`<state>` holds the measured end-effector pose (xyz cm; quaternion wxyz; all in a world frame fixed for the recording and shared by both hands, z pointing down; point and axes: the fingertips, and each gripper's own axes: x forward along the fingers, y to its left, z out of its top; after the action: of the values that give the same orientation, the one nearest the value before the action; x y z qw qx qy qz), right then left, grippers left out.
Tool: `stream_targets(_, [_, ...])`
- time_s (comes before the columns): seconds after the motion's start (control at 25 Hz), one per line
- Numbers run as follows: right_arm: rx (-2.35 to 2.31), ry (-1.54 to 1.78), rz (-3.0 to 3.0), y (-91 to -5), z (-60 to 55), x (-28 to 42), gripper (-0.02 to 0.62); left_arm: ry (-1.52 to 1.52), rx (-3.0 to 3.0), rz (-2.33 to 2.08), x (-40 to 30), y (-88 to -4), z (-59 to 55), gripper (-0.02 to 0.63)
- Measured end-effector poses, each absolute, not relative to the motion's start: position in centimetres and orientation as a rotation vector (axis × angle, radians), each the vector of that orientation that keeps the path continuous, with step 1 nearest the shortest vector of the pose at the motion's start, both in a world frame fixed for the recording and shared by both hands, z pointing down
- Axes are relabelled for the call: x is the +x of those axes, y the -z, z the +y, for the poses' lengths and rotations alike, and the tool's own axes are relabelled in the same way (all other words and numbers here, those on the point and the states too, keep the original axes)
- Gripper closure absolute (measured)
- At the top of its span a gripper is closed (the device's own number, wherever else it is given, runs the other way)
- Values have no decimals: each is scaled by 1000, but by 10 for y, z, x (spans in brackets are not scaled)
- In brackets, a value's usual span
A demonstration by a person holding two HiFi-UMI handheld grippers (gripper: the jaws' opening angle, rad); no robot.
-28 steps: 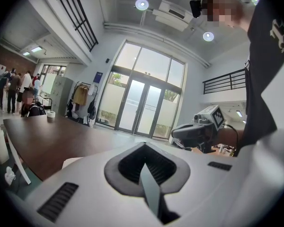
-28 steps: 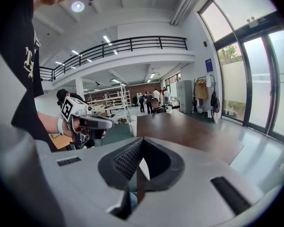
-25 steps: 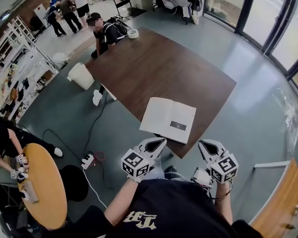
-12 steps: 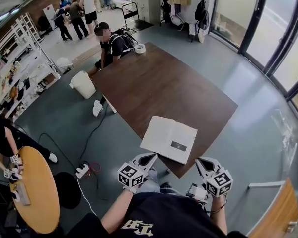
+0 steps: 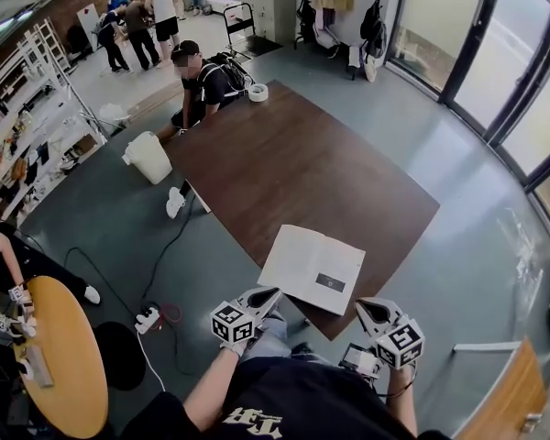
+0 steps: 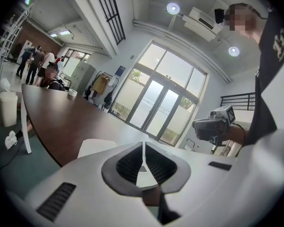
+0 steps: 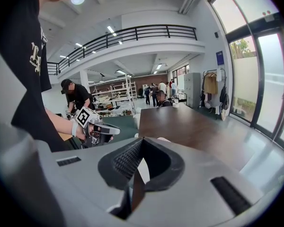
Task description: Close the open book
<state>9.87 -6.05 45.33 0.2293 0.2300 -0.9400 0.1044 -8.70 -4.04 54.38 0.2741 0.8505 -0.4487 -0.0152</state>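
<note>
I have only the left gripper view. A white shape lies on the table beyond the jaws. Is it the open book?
Observer: Yes. The head view shows the book lying open and flat at the near corner of the table.
Operator: How do the other gripper's jaws stand?
Observer: The right gripper view shows the right gripper with jaws together, nothing between.
Operator: Does either gripper touch the book?
Observer: No. From above, the left gripper and the right one both sit short of it.

shirt print (image 5: 257,409) unreadable, no legible text
</note>
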Motion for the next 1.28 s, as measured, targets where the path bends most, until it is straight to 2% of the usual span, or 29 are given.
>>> stream_targets(0.28, [641,-304,-2547,-456,-75,90,609,-6,2222,-1154,-103,-573,-60,594])
stream_targets(0.96, [691,-301,-2500,-456,-120,81,609,-65,2096,-984,-123,-632,-100,437])
stream_targets(1.28, [701,-274,-2452,-458,-133,77,609,-171,2025,-975,-136,-670,-113,411])
